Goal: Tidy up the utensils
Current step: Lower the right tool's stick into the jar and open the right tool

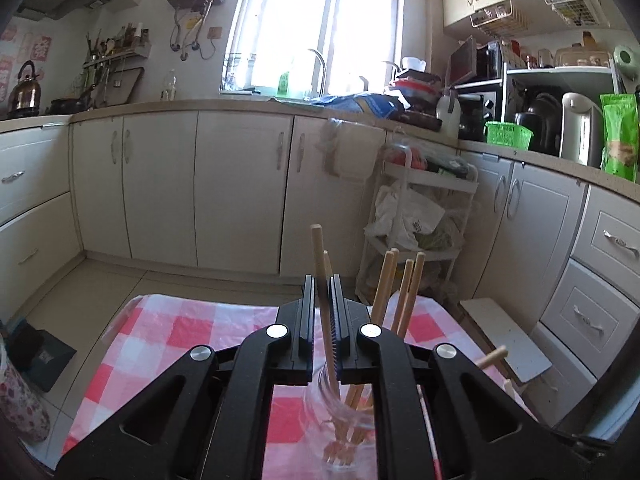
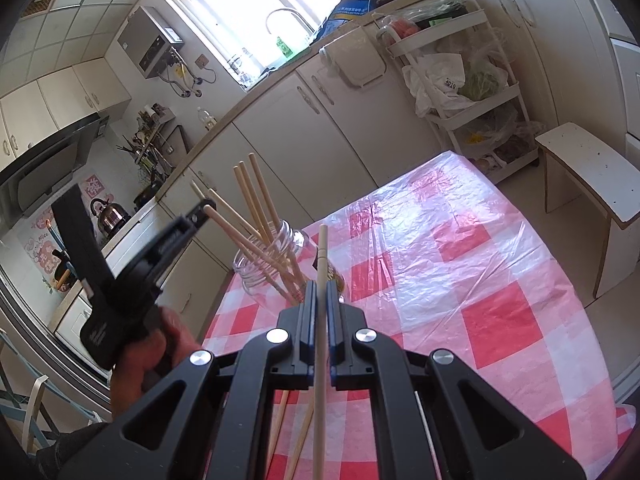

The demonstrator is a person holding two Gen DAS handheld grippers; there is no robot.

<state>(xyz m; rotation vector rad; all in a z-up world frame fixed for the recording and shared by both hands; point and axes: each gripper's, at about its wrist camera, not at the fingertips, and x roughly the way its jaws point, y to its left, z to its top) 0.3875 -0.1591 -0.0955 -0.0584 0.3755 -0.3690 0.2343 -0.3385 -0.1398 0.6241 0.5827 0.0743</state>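
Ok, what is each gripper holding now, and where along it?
Left gripper clamps a chopstick around mid-length, its lower end in the glass jar. Right gripper clamps another chopstick below its upper end.

Support: table (image 2: 500,280), covered by a red, pink and white checked plastic cloth (image 2: 440,240).
On it: clear glass jar (image 2: 272,264), upright; loose chopsticks (image 2: 298,440), lying flat at the near edge.

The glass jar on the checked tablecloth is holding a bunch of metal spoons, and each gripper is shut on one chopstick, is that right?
Not quite. The glass jar on the checked tablecloth holds wooden chopsticks, not metal spoons, as the right wrist view shows. The left gripper and right gripper are each shut on one chopstick.
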